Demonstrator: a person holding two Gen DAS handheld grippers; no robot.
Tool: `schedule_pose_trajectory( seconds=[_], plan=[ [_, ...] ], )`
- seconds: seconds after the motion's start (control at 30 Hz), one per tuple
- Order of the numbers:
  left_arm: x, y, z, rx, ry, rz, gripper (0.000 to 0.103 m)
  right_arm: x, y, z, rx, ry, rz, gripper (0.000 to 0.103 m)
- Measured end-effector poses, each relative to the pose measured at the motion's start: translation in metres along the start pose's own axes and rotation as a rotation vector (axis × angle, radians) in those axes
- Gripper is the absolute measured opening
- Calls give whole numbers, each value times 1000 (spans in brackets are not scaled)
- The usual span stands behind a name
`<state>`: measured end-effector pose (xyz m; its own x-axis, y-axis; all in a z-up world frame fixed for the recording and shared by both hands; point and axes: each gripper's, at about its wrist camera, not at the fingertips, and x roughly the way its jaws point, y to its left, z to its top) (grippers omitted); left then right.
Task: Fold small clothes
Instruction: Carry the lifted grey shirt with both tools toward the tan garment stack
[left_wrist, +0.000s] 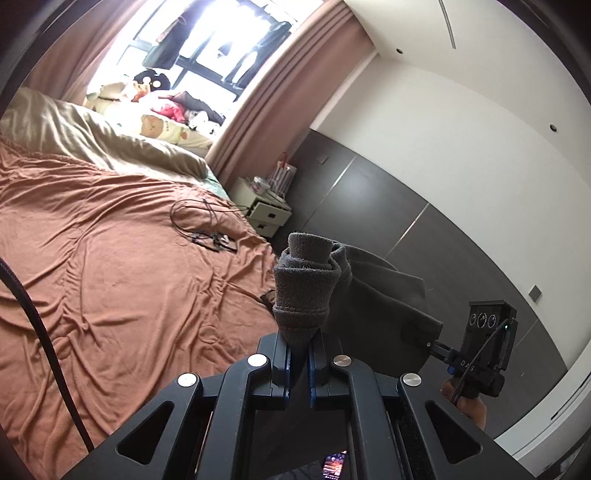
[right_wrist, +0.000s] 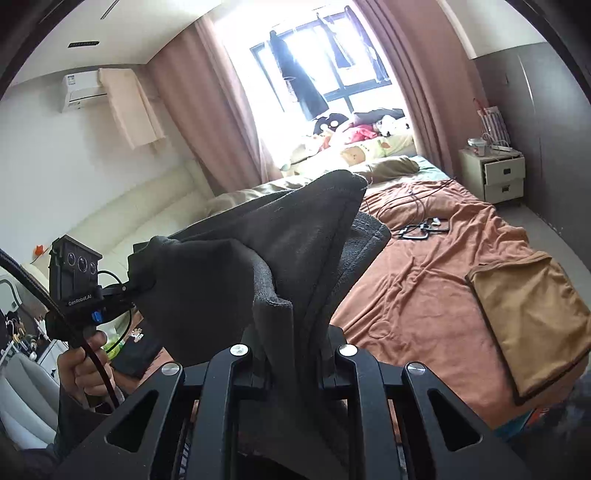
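Note:
A dark grey garment (left_wrist: 354, 291) hangs in the air above the bed, stretched between both grippers. My left gripper (left_wrist: 298, 345) is shut on one bunched hem corner of it. My right gripper (right_wrist: 293, 347) is shut on the other end, where thick folds of the dark grey garment (right_wrist: 288, 251) rise in front of the lens and hide the pads. In the left wrist view the right gripper (left_wrist: 430, 345) shows at the right, pinching the cloth's far edge. The right wrist view has the left gripper (right_wrist: 129, 286) at the left, with a hand (right_wrist: 83, 363) on its handle.
The bed's rust-orange sheet (left_wrist: 122, 280) lies below, with black cables (left_wrist: 203, 225) on it. A folded tan cloth (right_wrist: 532, 321) lies near the bed's right side. A white nightstand (right_wrist: 496, 175) stands by the dark wall, pillows and toys by the window.

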<state>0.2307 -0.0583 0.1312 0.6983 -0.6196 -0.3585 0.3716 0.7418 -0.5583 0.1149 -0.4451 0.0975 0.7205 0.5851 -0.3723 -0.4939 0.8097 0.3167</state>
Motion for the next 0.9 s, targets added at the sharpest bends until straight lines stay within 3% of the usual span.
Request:
schedule_pose_trajectory(
  seconds=[0.27, 0.63, 0.9],
  plan=[
    [61, -60, 4, 56, 69, -83, 6, -66, -31, 0, -5, -45, -102, 13],
    [157, -132, 5, 127, 173, -198, 6, -134, -38, -13, 23, -104, -244, 13],
    [217, -168, 2, 189, 246, -298, 6, -141, -27, -15, 37, -121, -380, 13]
  ],
)
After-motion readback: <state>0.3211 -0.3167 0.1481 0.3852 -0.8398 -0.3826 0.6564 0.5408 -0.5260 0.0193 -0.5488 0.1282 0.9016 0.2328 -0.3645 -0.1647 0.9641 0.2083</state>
